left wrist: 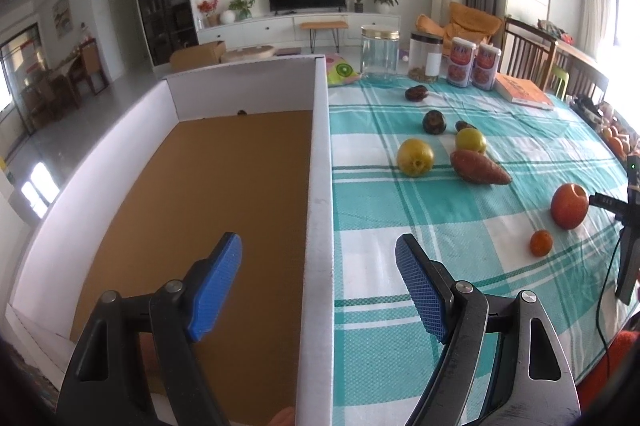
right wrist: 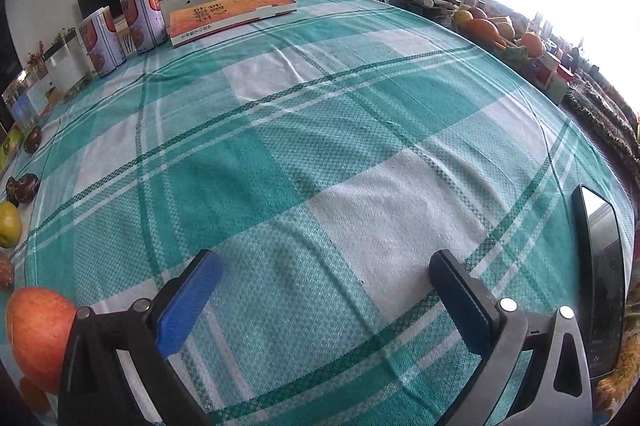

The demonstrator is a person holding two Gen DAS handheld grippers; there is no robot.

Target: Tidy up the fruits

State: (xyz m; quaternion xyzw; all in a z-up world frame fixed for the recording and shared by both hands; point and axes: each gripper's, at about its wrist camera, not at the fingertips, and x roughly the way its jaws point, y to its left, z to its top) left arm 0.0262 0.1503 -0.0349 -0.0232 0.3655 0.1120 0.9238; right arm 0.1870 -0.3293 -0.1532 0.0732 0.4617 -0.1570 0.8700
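Observation:
My left gripper [left wrist: 320, 278] is open and empty, straddling the right wall of a white cardboard box [left wrist: 320, 154] with a brown floor. On the teal checked tablecloth [left wrist: 420, 210] lie two yellow fruits [left wrist: 415, 157], a sweet potato [left wrist: 478, 168], three dark fruits [left wrist: 434, 122], a red apple [left wrist: 569, 206] and a small orange [left wrist: 541, 243]. My right gripper [right wrist: 326, 286] is open and empty over bare cloth; the red apple [right wrist: 38, 334] lies just left of its left finger. The right gripper's body shows at the left wrist view's right edge [left wrist: 628, 226].
Two jars [left wrist: 379, 52], two cans [left wrist: 474, 62] and an orange book [left wrist: 522, 90] stand at the table's far side. A phone [right wrist: 604, 274] lies at the right edge. A basket of fruit [right wrist: 496, 34] and chairs stand beyond the table.

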